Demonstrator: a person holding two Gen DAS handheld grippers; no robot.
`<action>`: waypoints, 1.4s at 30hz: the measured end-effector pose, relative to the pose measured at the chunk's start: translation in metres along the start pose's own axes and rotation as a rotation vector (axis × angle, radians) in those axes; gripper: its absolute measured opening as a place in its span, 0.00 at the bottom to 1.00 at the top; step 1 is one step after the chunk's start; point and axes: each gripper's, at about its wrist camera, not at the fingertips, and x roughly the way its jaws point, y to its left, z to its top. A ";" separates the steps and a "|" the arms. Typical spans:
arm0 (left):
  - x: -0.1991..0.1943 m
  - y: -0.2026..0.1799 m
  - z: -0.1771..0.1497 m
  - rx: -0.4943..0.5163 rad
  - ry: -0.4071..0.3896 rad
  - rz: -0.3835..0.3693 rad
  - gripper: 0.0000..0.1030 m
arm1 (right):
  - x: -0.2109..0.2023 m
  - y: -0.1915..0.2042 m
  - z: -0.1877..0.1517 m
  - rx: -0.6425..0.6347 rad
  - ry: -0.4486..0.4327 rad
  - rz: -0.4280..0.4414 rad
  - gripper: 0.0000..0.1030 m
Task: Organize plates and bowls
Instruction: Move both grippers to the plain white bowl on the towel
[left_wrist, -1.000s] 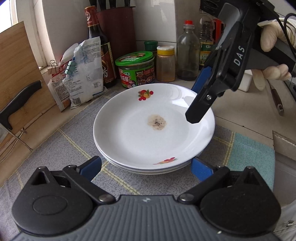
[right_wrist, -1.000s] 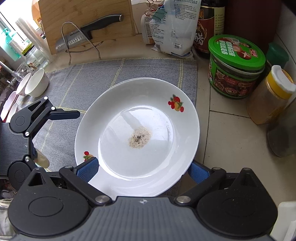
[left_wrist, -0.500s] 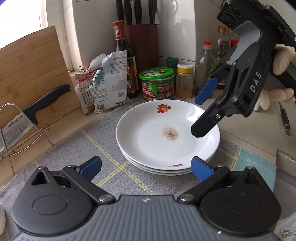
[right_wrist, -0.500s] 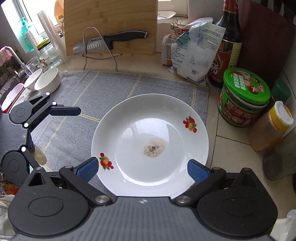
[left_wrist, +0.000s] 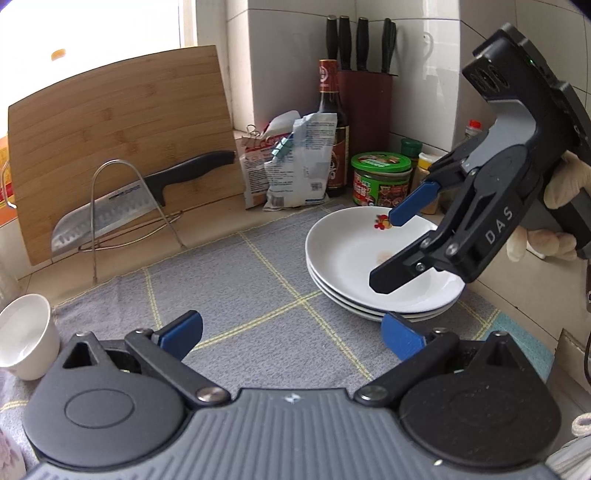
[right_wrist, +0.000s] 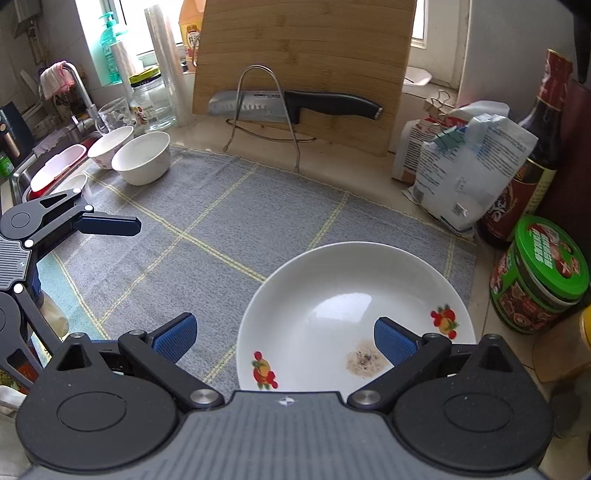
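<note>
Left wrist view showed the left gripper spread wide and empty above the grey checked mat, its blue pads well apart, the right-hand pad just beside the rim of the plate stack. That stack, three white plates with a fruit motif, sat on the far right part of the mat, near the green-lidded jar; the top plate carried a small brownish stain in its well. The right gripper, held in a gloved hand, hung over the top plate with its fingers parted and nothing between them. In the right wrist view the right gripper was likewise spread, one pad over the mat and the other over the stained plate. Two white bowls stood side by side at the mat's far left corner, well apart from the plates. A cleaver rested in a wire rack against the upright bamboo cutting board.
</note>
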 end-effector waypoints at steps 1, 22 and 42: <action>-0.003 0.003 -0.002 -0.009 0.000 0.007 0.99 | 0.001 0.004 0.001 -0.009 -0.008 -0.001 1.00; -0.073 0.114 -0.095 -0.019 0.121 -0.046 0.99 | 0.059 0.140 0.031 0.070 -0.034 0.020 1.00; -0.129 0.212 -0.163 -0.154 0.111 0.127 0.99 | 0.119 0.271 0.086 -0.106 0.000 0.050 1.00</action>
